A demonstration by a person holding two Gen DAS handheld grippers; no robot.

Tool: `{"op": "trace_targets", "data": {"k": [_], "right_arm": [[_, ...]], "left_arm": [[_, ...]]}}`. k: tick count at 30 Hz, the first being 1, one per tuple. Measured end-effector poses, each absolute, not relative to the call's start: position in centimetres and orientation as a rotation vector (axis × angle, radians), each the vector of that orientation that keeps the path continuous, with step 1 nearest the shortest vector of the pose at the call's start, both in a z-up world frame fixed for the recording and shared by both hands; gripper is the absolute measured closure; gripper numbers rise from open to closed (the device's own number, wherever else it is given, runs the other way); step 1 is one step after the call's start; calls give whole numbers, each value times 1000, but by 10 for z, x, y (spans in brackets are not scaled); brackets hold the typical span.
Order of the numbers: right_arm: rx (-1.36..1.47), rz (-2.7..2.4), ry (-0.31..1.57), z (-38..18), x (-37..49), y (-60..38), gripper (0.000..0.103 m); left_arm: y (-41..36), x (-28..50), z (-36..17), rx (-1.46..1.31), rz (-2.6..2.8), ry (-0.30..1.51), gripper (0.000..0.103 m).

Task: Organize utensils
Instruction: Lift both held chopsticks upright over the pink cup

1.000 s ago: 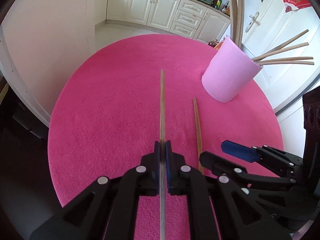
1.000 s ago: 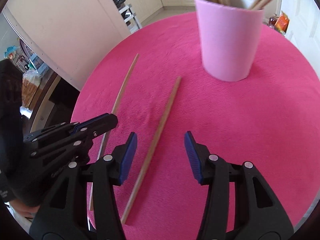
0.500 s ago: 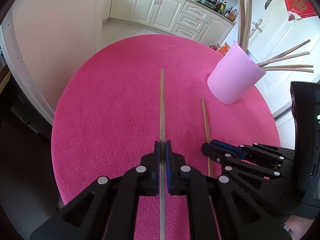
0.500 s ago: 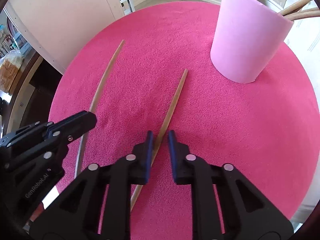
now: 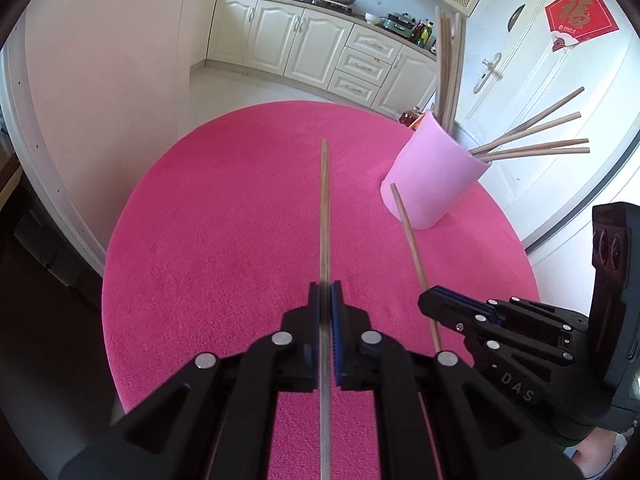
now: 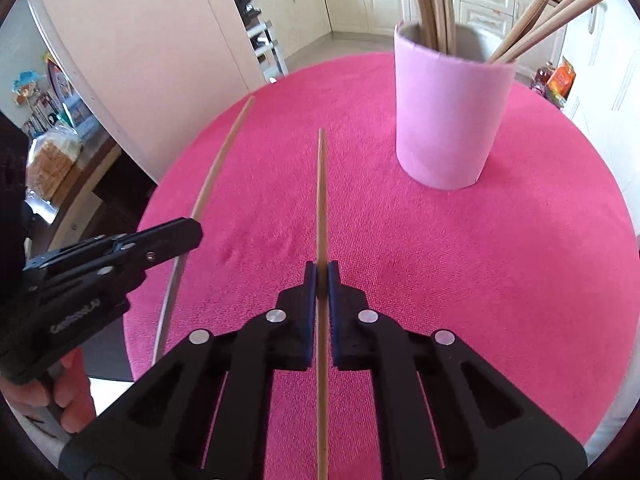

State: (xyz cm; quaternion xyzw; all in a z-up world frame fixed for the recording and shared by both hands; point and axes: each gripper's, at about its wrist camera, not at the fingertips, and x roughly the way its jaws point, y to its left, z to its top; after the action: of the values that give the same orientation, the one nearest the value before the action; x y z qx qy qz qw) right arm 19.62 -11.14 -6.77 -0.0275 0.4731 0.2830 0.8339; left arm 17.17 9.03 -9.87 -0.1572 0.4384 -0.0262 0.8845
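My left gripper (image 5: 325, 294) is shut on a long wooden chopstick (image 5: 325, 216) that points away over the pink round table (image 5: 224, 216). My right gripper (image 6: 321, 276) is shut on a second chopstick (image 6: 321, 196), also pointing ahead. In the left wrist view the right gripper (image 5: 430, 304) sits to the right, holding its chopstick (image 5: 412, 240). In the right wrist view the left gripper (image 6: 192, 232) is at the left with its chopstick (image 6: 224, 160). A pink cup (image 6: 450, 120) with several chopsticks stands ahead on the right; it also shows in the left wrist view (image 5: 434, 176).
The table edge (image 6: 156, 200) drops off at the left, with a cream wall panel (image 6: 132, 64) behind it. Kitchen cabinets (image 5: 304, 52) and a white door (image 5: 532, 92) lie beyond the table. A bag of bread (image 6: 50, 164) sits low at the left.
My right gripper went from open around the second chopstick to shut on it, and the chopstick now lines up with the fingers. Both views have tilted up from the table.
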Motion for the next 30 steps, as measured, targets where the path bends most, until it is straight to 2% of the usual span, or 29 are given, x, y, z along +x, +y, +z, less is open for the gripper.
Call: {"op": "trace_targets", "data": {"k": [16, 30], "right_arm": [[63, 678, 712, -5, 173, -158, 97], [164, 640, 455, 38, 181, -200, 97]], "left_arm": [[29, 166, -41, -218, -147, 670, 97], [7, 182, 9, -226, -192, 439, 97]]}}
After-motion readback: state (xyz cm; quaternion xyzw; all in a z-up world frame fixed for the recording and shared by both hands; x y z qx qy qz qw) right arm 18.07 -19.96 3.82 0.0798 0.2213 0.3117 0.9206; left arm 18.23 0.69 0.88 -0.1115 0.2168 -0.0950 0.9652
